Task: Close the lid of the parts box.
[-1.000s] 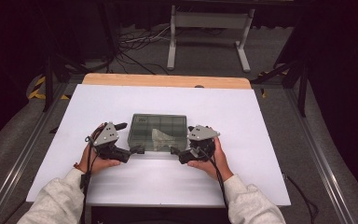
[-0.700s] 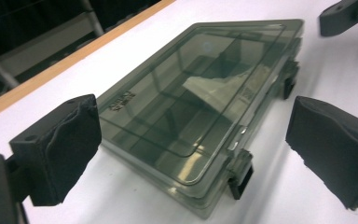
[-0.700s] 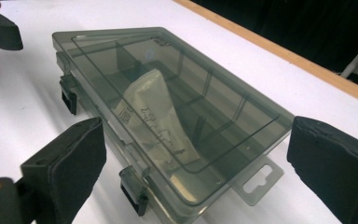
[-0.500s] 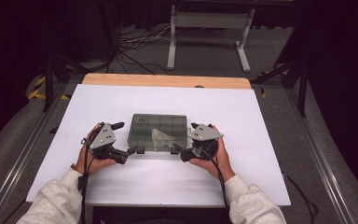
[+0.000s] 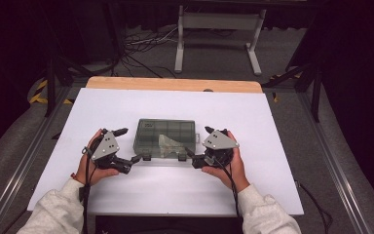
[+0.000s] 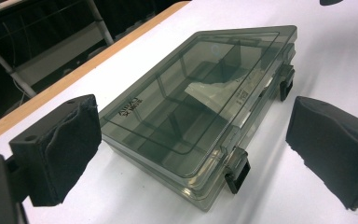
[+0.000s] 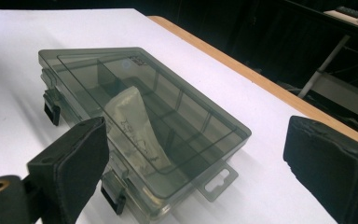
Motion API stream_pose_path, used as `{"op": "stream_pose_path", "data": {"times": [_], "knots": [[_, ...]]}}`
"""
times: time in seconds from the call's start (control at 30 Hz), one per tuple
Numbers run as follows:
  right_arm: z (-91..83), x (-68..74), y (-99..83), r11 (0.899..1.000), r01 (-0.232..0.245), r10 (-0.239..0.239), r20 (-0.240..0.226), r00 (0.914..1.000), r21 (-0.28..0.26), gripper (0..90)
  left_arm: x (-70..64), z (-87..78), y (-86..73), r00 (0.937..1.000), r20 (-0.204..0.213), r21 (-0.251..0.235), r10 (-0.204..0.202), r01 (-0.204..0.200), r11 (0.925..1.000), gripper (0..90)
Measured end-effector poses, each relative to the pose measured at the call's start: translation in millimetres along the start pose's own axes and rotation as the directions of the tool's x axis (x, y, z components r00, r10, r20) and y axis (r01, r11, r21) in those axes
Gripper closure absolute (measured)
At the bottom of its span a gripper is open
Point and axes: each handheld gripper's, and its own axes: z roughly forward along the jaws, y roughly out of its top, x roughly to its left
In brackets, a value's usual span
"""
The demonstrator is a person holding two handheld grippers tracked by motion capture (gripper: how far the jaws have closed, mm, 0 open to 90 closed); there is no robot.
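Observation:
A closed smoky clear compartment box [image 5: 165, 138] lies in the middle of the white table top [image 5: 253, 122], with a white packet [image 5: 170, 143] inside it. Two black latches sit on its near edge, one of them [image 6: 237, 172] close in the left gripper view. My left gripper [image 5: 128, 145] stands open at the box's left near corner, its jaws either side of that corner and apart from it [image 6: 196, 121]. At the right near corner my right gripper [image 5: 198, 142] is open too, with the box's end between the pads but untouched [image 7: 198, 135]. The packet [image 7: 133, 128] leans against a divider.
A wooden strip [image 5: 175, 84] runs along the table's far edge. Beyond it, a white metal stand [image 5: 216, 36] and cables rest on the dark floor. Bare white surface lies around the box on all sides.
The right hand and gripper have drifted slightly to the right. The left gripper has barely shifted, and the box has stayed put.

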Motion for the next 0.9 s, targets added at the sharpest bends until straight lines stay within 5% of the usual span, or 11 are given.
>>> {"op": "stream_pose_path", "data": {"times": [0.9], "knots": [[-30.1,-6.2,-10.5,0.999,-0.021,0.019,0.063,0.9978,0.029,7.2,-3.2,-26.7,-8.2,0.998,-0.039,-0.006,-0.049,0.049,0.9988,3.6]]}}
